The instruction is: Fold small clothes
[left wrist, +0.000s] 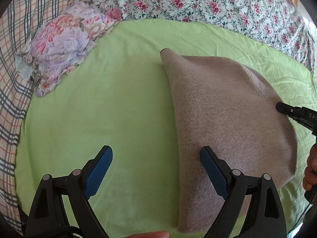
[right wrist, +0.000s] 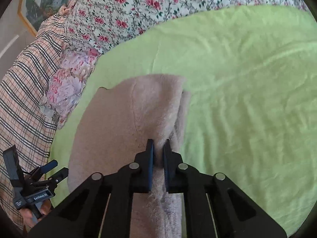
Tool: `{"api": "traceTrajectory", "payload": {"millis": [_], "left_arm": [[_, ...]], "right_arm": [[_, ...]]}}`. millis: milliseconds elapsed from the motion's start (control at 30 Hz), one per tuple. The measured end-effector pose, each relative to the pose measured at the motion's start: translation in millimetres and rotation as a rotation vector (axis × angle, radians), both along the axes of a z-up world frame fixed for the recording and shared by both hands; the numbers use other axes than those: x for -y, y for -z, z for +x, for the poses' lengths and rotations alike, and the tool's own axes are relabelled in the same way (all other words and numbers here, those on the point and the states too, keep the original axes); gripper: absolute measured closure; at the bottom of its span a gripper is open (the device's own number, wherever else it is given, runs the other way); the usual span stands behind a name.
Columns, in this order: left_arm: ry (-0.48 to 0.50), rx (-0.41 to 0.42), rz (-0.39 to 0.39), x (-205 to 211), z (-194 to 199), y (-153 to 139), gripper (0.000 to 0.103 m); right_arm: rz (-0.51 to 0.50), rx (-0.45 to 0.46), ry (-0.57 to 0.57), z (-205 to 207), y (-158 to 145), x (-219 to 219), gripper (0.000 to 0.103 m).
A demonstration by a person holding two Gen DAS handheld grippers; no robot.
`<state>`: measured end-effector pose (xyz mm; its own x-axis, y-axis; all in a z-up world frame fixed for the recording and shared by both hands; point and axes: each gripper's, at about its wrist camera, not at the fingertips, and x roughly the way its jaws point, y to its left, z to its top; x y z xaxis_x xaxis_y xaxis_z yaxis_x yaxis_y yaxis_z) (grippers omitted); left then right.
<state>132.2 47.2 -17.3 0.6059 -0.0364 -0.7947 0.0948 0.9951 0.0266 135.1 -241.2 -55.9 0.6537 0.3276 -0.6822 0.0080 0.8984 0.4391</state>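
A beige knit garment (left wrist: 221, 119) lies folded on the green sheet (left wrist: 118, 99), a narrow end pointing away. My left gripper (left wrist: 156, 154) is open and empty, hovering at the garment's left edge, its right finger over the knit. My right gripper (right wrist: 158, 148) is shut on a raised fold of the beige garment (right wrist: 154, 107) along its right edge. The right gripper also shows in the left wrist view (left wrist: 281, 108), touching the garment's right side. The left gripper shows in the right wrist view (right wrist: 56, 170), open beside the garment's near left edge.
A folded pastel floral cloth (left wrist: 63, 45) lies at the green sheet's far left corner, also in the right wrist view (right wrist: 67, 87). A rose-print cover (left wrist: 198, 2) lies behind and a plaid blanket (left wrist: 13, 79) to the left. A framed picture (right wrist: 43, 2) hangs on the wall.
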Motion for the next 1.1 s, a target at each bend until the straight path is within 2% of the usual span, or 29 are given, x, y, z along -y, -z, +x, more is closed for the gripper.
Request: {"api": "traceTrajectory", "payload": {"millis": [67,133,333,433,500,533,633,833,933,1000,1100], "left_arm": [[0.002,-0.001,-0.01,1,3,4,0.012],[0.011,0.002,-0.004,5,5,9,0.012],[0.018,-0.006,0.0,3,5,6,0.012],[0.032,-0.015,-0.024,-2,-2,1,0.012],[0.048,-0.012,-0.043,-2,-10,-3,0.012],[0.062,-0.008,-0.052,-1,-16,-6,0.012],[0.096,0.005,-0.06,4,-31,-12,0.012],[0.125,0.001,-0.048,14,-53,-10,0.012],[0.133,0.003,-0.033,18,-63,-9,0.012],[0.143,0.004,-0.034,19,-70,-9,0.012],[0.151,0.008,-0.028,19,-78,-9,0.011]], "right_arm": [[-0.043,-0.04,-0.005,6,16,-3,0.095],[-0.069,-0.04,-0.003,8,22,-6,0.095],[-0.051,-0.016,0.023,-7,1,-4,0.091],[-0.043,0.016,0.021,-22,-13,-6,0.078],[-0.035,0.048,0.008,-37,-24,-10,0.059],[-0.03,0.063,-0.001,-44,-29,-12,0.055],[-0.018,0.097,-0.035,-64,-37,-22,0.052],[-0.03,0.08,-0.069,-84,-35,-35,0.05],[-0.023,0.083,-0.088,-96,-35,-39,0.042],[-0.023,0.089,-0.107,-103,-37,-42,0.032],[-0.039,0.096,-0.134,-111,-37,-51,0.022]]}}
